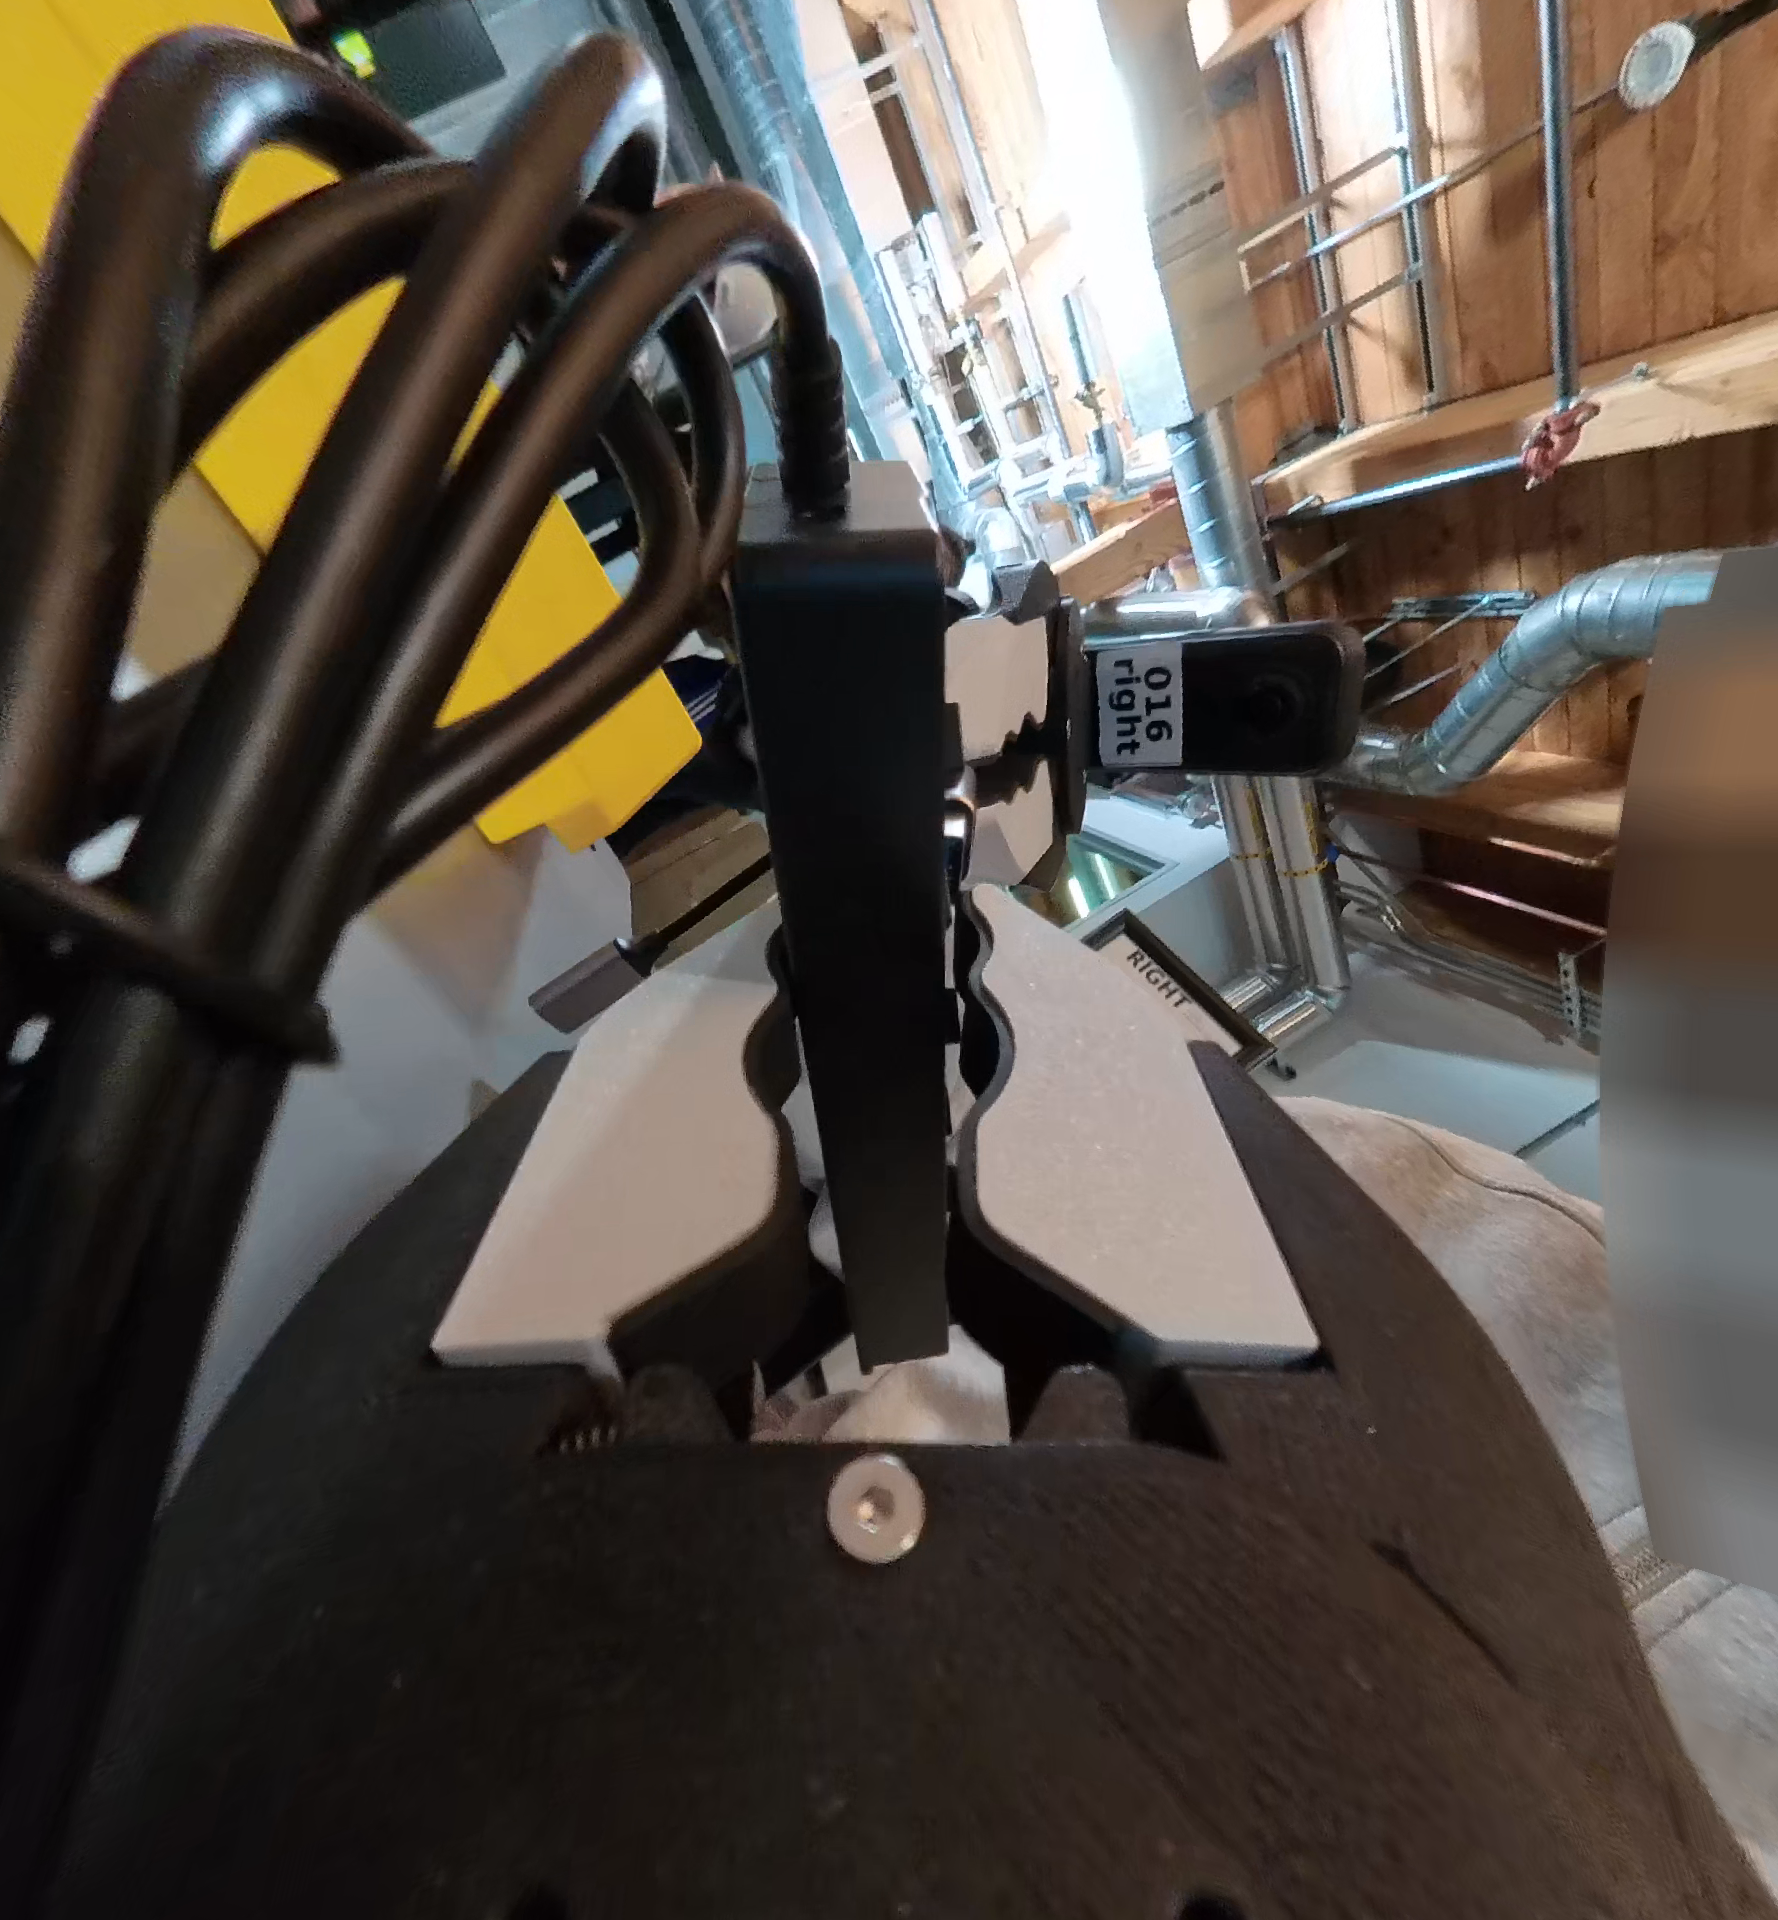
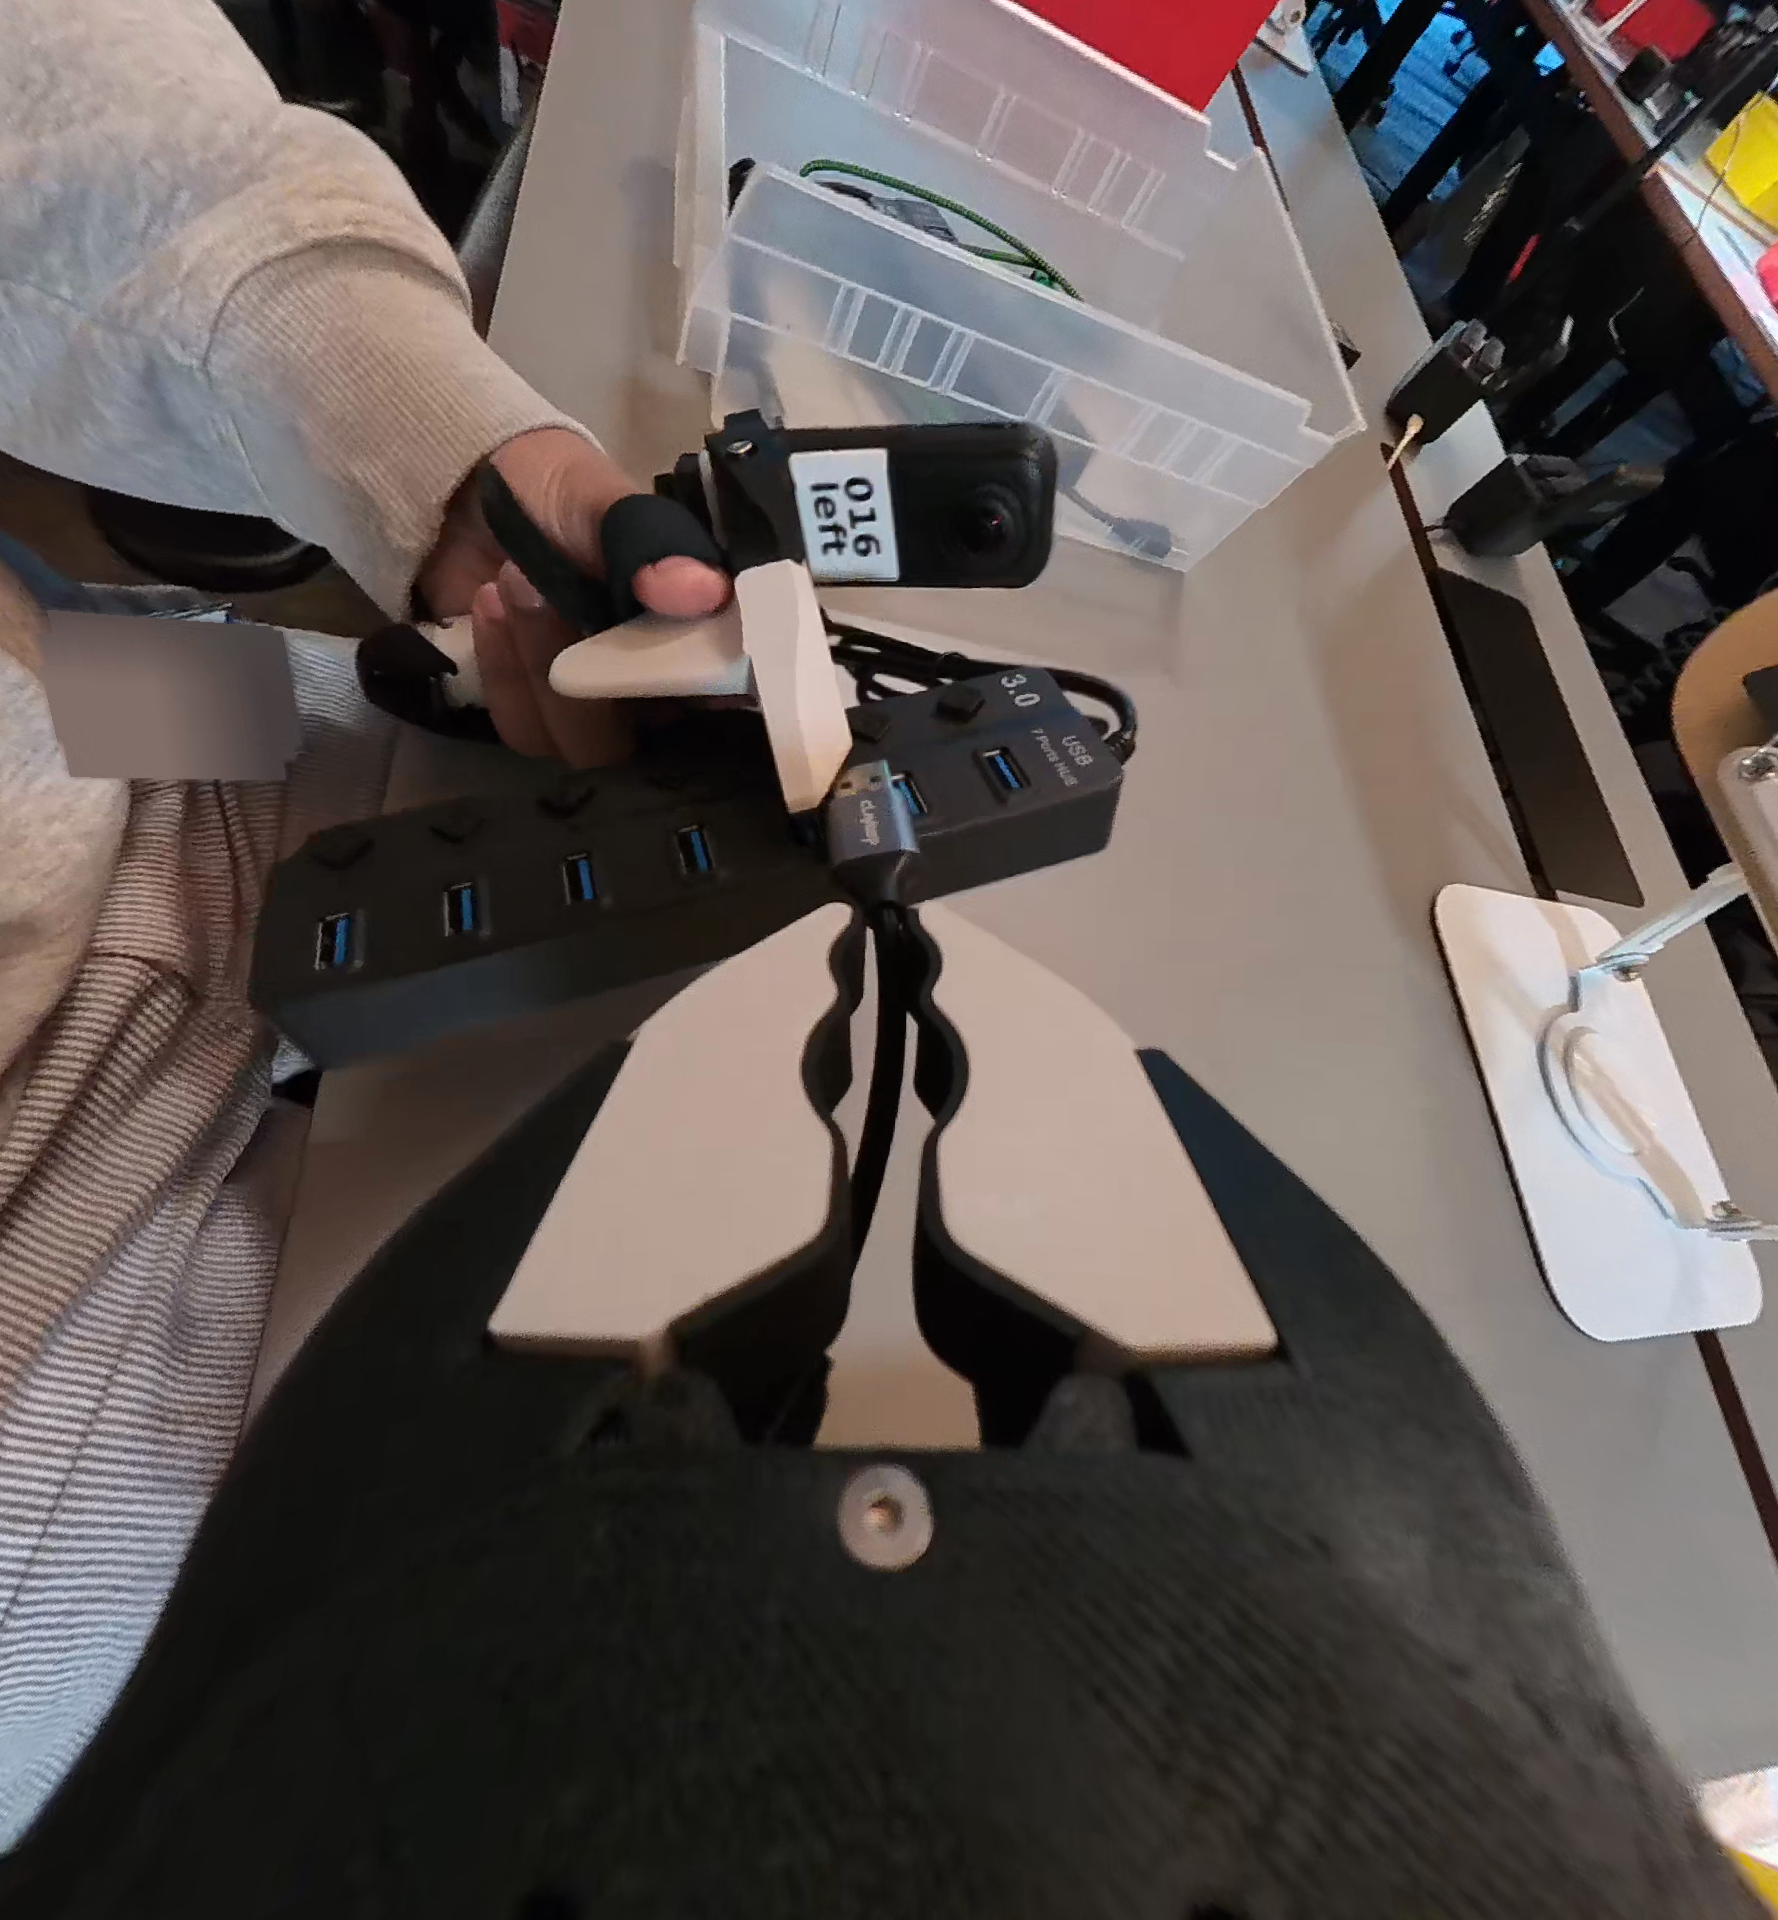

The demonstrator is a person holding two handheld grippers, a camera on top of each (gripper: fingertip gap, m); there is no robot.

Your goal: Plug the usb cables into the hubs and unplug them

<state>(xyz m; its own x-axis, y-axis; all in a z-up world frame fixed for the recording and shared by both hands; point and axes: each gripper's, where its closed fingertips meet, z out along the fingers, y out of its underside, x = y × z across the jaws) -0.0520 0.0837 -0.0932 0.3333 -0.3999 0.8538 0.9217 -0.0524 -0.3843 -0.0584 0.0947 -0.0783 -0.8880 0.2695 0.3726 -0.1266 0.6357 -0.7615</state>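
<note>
My left gripper (image 1: 874, 925) is shut on a black USB hub (image 1: 843, 831), held edge-on and upright in the air. The hub's bundled black cable (image 1: 241, 623) loops at the left. In the right wrist view the hub (image 2: 552, 914) lies crosswise and shows several blue ports, with the left gripper's white fingers (image 2: 791, 686) clamped on it. My right gripper (image 2: 880, 925) is shut on a black USB cable (image 2: 880, 1060). Its grey plug (image 2: 869, 821) is tilted in front of a port near the hub's right end, with its metal tip still showing. The right gripper (image 1: 1010, 748) also shows behind the hub.
Under the hub is a white table (image 2: 1280, 727). Clear plastic bins (image 2: 968, 312) stand at the back, a white stand base (image 2: 1591, 1122) at the right, and black adapters (image 2: 1436, 384) by the far edge. A person's beige sleeve (image 2: 189, 260) fills the left. Only a small space, under 4 cm, lies between the two pairs of fingers.
</note>
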